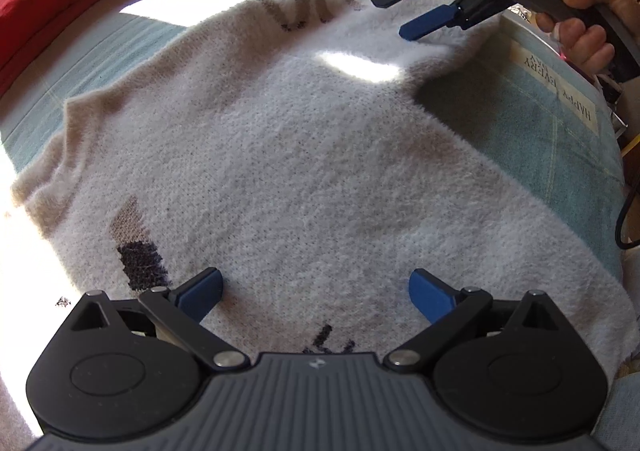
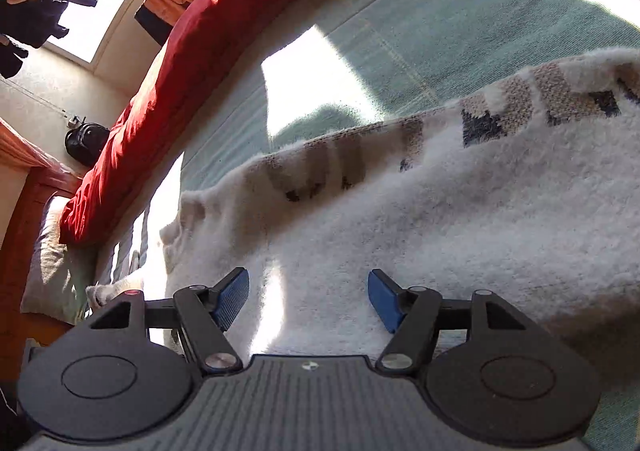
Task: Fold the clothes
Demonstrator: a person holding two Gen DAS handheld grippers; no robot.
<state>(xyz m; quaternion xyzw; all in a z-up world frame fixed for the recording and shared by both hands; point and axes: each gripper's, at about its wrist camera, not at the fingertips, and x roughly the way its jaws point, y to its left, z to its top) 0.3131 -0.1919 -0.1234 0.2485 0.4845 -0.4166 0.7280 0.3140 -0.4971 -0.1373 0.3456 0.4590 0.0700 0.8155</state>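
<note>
The fluffy sweater point(image 1: 304, 155) is spread flat on the bed point(image 1: 552, 139) under both grippers' point(image 1: 316, 297) parted fingers, nothing clamped, so most folding is probably left undone.

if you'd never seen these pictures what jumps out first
A fluffy white sweater with brown and dark patches, spread across a pale green bedspread in hard sunlight. A red blanket lies bunched along the bed's far edge. Both grippers hover open over the sweater: the left gripper near its close edge, the right gripper at the far corner.
</note>
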